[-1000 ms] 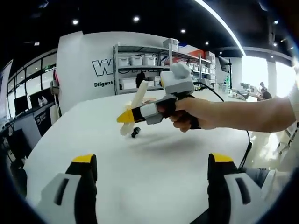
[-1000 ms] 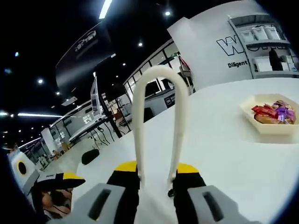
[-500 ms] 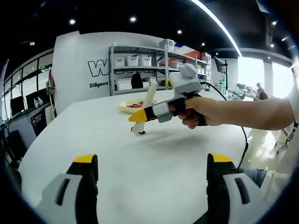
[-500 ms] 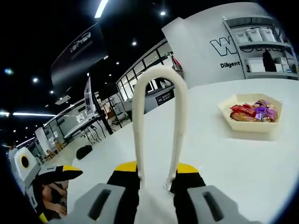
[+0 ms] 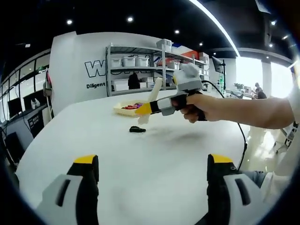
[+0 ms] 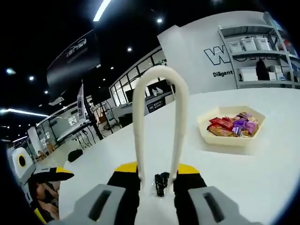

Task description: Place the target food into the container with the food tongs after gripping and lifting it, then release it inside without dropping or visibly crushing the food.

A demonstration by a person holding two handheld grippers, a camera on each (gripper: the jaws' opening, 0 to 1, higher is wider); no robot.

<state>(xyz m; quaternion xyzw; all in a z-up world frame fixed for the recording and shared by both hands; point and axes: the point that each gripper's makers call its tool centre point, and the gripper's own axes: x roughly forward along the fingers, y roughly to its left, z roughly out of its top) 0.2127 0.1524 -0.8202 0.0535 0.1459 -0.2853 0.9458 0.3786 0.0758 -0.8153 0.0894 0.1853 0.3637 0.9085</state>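
The small dark item (image 6: pixel 161 183) between the tongs' (image 6: pixel 158 126) tips is too small to identify; wrapped snacks (image 5: pixel 133 106) blur together.

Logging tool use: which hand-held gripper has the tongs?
The right hand-held gripper: its jaws pinch the cream plastic food tongs. The left hand-held gripper is open, holding nothing.

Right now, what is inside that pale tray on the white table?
The tray holds a heap of wrapped snacks, red, purple and orange. Whatever lies under the heap is covered.
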